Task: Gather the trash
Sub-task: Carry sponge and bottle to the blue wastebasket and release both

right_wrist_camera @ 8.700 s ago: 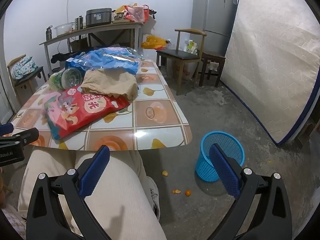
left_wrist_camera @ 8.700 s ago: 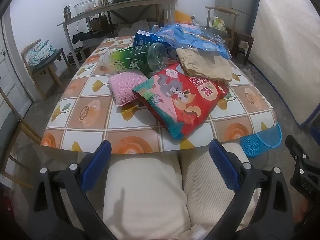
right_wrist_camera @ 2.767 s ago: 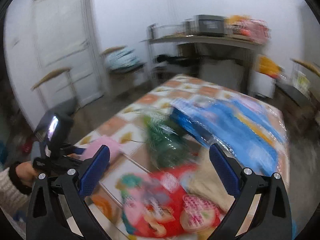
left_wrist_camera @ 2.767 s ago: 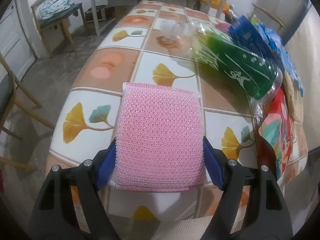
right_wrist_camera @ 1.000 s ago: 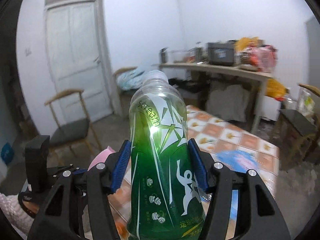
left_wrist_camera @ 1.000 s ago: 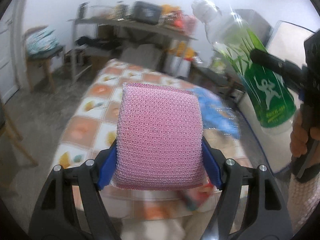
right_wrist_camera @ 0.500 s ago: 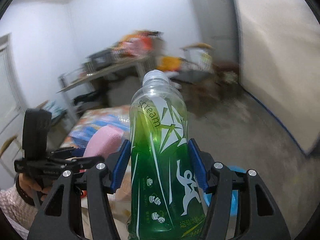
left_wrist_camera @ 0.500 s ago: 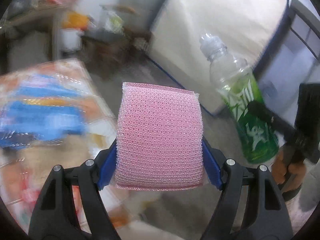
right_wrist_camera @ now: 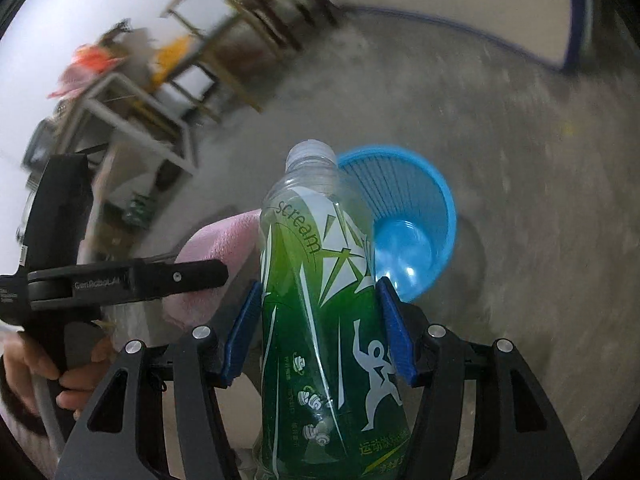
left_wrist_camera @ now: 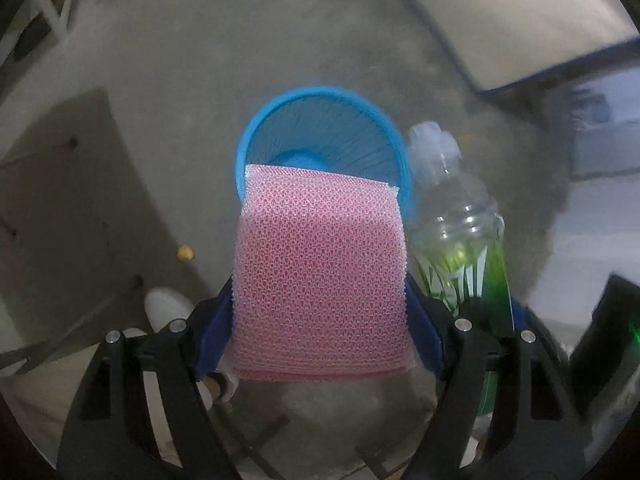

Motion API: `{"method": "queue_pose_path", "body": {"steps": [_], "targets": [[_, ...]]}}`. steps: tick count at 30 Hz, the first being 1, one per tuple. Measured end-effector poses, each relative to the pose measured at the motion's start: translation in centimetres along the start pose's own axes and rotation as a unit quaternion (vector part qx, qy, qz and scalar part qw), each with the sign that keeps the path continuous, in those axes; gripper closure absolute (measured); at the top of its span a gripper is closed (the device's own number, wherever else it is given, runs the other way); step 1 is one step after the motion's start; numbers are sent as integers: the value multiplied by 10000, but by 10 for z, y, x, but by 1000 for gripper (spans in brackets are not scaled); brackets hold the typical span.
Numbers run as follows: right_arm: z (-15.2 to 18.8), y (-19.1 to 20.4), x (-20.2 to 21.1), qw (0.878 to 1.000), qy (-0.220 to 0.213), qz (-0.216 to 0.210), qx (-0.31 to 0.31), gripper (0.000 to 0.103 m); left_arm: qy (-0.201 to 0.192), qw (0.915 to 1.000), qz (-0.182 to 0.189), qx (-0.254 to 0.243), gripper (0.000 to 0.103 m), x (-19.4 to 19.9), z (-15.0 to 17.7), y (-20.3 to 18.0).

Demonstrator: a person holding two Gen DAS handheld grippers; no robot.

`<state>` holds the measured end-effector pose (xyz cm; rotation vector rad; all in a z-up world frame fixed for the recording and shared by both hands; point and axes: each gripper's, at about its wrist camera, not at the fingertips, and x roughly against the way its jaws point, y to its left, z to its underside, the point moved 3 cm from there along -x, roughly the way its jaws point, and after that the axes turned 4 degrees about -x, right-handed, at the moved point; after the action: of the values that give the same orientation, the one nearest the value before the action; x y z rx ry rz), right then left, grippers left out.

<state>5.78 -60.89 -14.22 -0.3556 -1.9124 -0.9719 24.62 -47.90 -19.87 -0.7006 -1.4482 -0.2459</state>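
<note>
Left gripper (left_wrist_camera: 320, 312) clamped on pink mesh sponge (left_wrist_camera: 320, 272); right gripper (right_wrist_camera: 318, 328) clamped on green bottle (right_wrist_camera: 320, 300); both held above blue basket (left_wrist_camera: 384, 128) on the floor, sponge left of bottle. Probably light and soft, best pinched at the edges; probably light, slick and crushable, best gripped mid-body. Reads "scream" on the label; "GenRobot.AI" on the left gripper.

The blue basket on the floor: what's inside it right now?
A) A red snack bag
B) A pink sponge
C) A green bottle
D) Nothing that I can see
D: the blue basket shows only its bare bottom, while the pink sponge and the green bottle are held in the grippers above it.
</note>
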Motion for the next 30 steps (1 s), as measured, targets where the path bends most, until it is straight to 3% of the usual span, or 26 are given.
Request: {"method": "queue_pose_path", "body": {"steps": [3,7,9,14,20,23,26,30], "targets": [[-8,-30,-46,9979,369,-51,-532,46,357,9987,-367,81,28,-44,-26,4],[-26,-47,-100,9919,766,-7,-1016,46,715,9944,-245,742,25,-88,-65,11],[-26,-57,-118,9898,886,58,-1116,46,675,9931,-234,929,18,-96,-63,10],[-47,-66,-159,9845,1186,295,-1262,46,388,9941,-237,981,14,-83,-67,16],[-62,-69,-202,9795,1525,686,-1123,45,200,9949,-4,985,14,-39,-49,12],[-64,-75,-225,9763,1613,849,-1168,44,-15,9985,113,532,14,11,-34,-2],[-64,-79,-236,9762,1590,688,-1308,33,-378,9991,204,-1,14,62,-20,-15],[-65,-78,-226,9767,1415,181,-1604,30,-1008,9925,341,-596,14,138,13,-17]]}}
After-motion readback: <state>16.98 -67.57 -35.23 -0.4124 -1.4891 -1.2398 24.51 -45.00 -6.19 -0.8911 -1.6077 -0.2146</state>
